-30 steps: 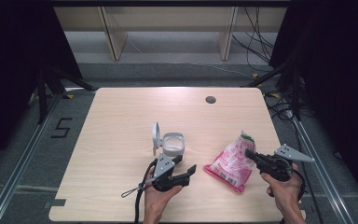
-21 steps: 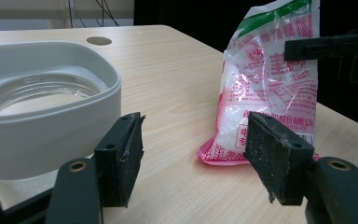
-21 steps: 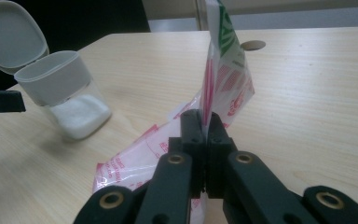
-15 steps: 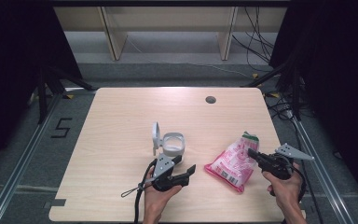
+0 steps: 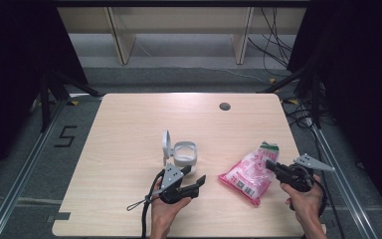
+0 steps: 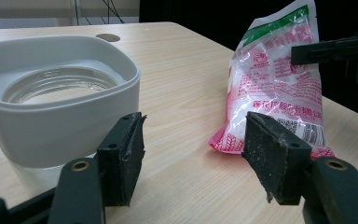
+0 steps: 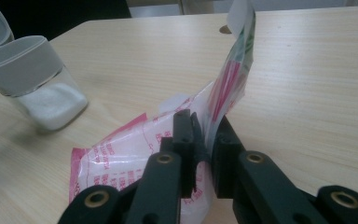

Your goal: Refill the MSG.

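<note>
A pink and white plastic bag (image 5: pixel 246 174) with a green top lies on the table at the right. My right gripper (image 5: pixel 270 166) is shut on the bag's edge, lifting its green end (image 7: pixel 237 56) off the table. A clear container (image 5: pixel 184 154) with a white rim and flipped-up lid stands mid-table, with white powder (image 7: pixel 53 109) in its bottom. My left gripper (image 5: pixel 199 181) hovers open just in front of the container (image 6: pixel 51 107), jaws apart with nothing between them. The bag (image 6: pixel 275 88) lies to its right.
The wooden table (image 5: pixel 129 129) has a round cable hole (image 5: pixel 224 106) near its far edge. A shelf unit and cables sit on the floor behind. A floor marking "5" is left of the table.
My right gripper has shifted slightly with the bag held in it. The left gripper and container have stayed put.
</note>
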Tool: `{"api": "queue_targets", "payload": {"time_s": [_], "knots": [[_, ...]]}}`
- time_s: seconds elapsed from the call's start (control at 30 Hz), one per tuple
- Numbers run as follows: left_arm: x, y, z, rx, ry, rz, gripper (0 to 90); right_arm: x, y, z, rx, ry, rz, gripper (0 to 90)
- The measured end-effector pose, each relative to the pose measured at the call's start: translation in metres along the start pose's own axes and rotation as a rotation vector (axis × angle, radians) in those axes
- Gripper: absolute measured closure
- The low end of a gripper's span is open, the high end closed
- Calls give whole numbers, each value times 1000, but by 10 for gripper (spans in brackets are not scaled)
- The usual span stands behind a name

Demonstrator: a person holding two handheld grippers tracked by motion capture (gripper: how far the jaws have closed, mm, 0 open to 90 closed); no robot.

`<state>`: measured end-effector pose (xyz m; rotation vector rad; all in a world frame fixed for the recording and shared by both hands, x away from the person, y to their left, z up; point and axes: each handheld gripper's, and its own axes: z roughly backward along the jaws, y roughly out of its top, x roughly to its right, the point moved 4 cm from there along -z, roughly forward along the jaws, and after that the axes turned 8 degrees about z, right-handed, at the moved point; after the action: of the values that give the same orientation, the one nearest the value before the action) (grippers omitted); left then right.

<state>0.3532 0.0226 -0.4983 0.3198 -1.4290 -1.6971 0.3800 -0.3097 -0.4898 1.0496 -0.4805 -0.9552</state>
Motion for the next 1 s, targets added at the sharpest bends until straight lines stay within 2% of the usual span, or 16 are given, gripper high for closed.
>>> {"api": "queue_targets", "payload": {"time_s": [0.07, 0.1, 0.17, 0.23, 0.27, 0.3, 0.33, 0.37, 0.4, 0.53, 0.57, 0.6, 0.63, 0.67, 0.83, 1.0], "knots": [[-1, 0, -1, 2, -4, -13, 377, 0, 0, 1, 7, -7, -5, 769], [-1, 0, -1, -1, -5, -17, 377, -2, -1, 1, 1, -7, -45, 763], [0, 0, 0, -5, -4, -17, 377, 3, -2, 0, -3, -30, 3, 753], [0, 0, 0, 1, -6, -5, 376, 4, -3, 1, -6, -48, 18, 732], [-1, 0, 0, -8, -4, -15, 374, 1, -3, 1, 1, -41, -20, 721], [-1, -1, -1, -3, -11, -10, 373, 3, -3, 1, 5, -30, 11, 708], [-1, -1, 0, -7, -11, -15, 373, 2, -3, 2, -2, -39, 9, 693], [-1, -1, 0, -6, -8, -13, 373, -2, -3, 2, -5, -52, -46, 670], [-1, -1, 1, -13, 0, -17, 373, 1, -3, 1, 6, -58, -10, 641], [-6, 0, 8, -3, 3, -13, 376, -1, -4, 5, -9, -71, -39, 572], [-7, 1, 9, 4, -5, -12, 377, 1, -4, 6, -8, -86, -13, 562], [-8, 1, 11, -6, 8, -4, 377, -1, -4, 7, -14, -83, -39, 551], [-9, 1, 12, -1, 2, 0, 378, 2, -4, 7, -1, -78, -8, 541], [-10, 1, 12, 1, -10, 7, 378, 1, -4, 8, -2, -81, -34, 529], [-9, 1, 15, -4, -11, 2, 364, 3, -7, 11, -15, -98, -66, 499], [-9, 3, 20, -5, -8, -6, 359, 3, -6, 19, -22, -118, -15, 471]]}}
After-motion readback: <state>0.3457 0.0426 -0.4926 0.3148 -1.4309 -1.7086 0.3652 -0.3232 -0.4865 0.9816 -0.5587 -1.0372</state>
